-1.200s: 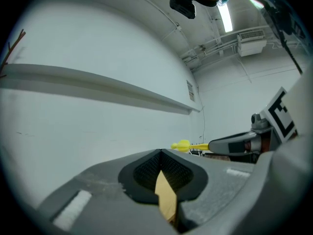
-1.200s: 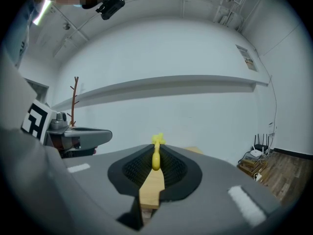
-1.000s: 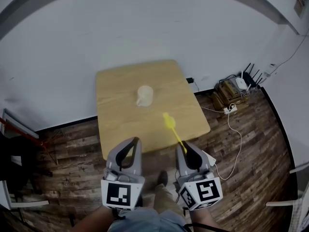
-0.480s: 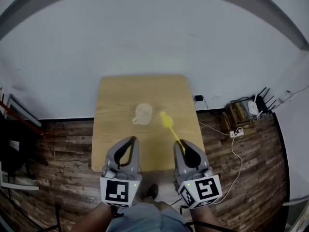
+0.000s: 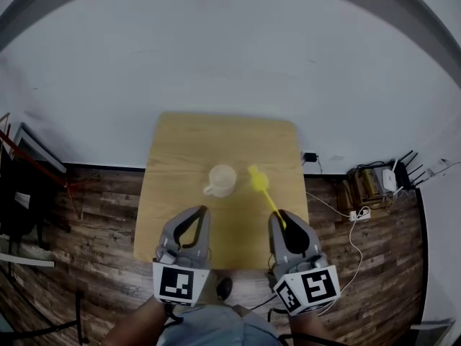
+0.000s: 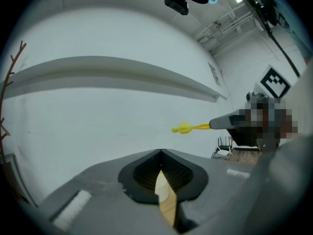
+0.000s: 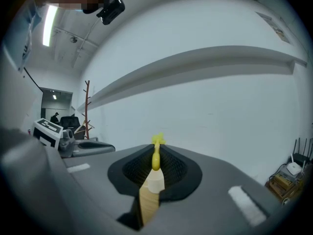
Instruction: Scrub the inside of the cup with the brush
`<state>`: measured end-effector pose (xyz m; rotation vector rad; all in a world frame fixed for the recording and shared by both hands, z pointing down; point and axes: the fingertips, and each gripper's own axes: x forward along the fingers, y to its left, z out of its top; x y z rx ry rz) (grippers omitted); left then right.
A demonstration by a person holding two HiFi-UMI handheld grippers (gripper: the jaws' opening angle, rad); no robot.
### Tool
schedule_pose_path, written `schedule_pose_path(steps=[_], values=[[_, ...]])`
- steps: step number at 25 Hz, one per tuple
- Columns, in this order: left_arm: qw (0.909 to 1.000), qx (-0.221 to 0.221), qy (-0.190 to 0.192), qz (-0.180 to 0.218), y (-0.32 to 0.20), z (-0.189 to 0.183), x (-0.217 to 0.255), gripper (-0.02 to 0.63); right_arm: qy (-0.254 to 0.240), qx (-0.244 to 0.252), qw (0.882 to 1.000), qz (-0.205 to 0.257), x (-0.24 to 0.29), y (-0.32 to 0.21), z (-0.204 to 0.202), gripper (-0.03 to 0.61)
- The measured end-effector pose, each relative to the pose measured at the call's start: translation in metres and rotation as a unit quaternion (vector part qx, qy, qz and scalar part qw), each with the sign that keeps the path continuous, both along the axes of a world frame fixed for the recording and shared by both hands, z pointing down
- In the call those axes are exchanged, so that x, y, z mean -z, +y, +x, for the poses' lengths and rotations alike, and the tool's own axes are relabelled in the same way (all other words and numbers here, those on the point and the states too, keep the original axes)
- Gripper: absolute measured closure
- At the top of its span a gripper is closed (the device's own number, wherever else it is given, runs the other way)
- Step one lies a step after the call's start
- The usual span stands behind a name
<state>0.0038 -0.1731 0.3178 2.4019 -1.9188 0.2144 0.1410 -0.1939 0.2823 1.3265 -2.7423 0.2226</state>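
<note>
Right claw [image 5: 279, 218] is clamped on the tail end of the thin yellow brush [image 5: 257, 182], which looks bendy. Left claw [image 5: 196, 215] is pinched shut and empty. The cup [image 5: 220, 180] sits on the desk [image 5: 180, 150] ahead of the left claw. It looks light and will probably skate, so I'd pin it by its handle.
</note>
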Motion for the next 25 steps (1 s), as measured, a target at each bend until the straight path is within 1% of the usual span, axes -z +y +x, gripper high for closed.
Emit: schedule_pose_path(steps=[5,11,14,15,17,19,22,25], values=[[0.9994,-0.01,0.013,-0.029,-0.018,-0.009,-0.038,0.592,0.008,-0.002,1.0,-0.022,-0.022,-0.019,-0.007,0.538],[0.9977,-0.025,0.025,-0.058,-0.038,-0.022,-0.081,0.584,0.026,0.001,0.998,-0.061,-0.057,-0.032,-0.027,0.538],[0.9967,-0.039,0.025,-0.067,-0.049,-0.025,-0.098,0.543,0.033,-0.005,0.997,-0.07,-0.067,-0.044,-0.029,0.538],[0.9961,-0.05,0.024,-0.069,-0.053,-0.024,-0.103,0.527,0.036,-0.008,0.997,-0.072,-0.069,-0.048,-0.029,0.538],[0.9945,-0.075,0.02,-0.07,-0.059,-0.021,-0.114,0.474,0.041,-0.014,0.996,-0.077,-0.074,-0.056,-0.029,0.538],[0.993,-0.094,0.017,-0.069,-0.065,-0.019,-0.124,0.441,0.048,-0.019,0.995,-0.082,-0.08,-0.062,-0.029,0.538],[0.9918,-0.103,0.021,-0.074,-0.073,-0.022,-0.141,0.43,0.057,-0.027,0.994,-0.091,-0.091,-0.067,-0.027,0.538],[0.9898,-0.109,0.025,-0.088,-0.081,-0.028,-0.155,0.425,0.066,-0.032,0.992,-0.102,-0.1,-0.071,-0.026,0.538]])
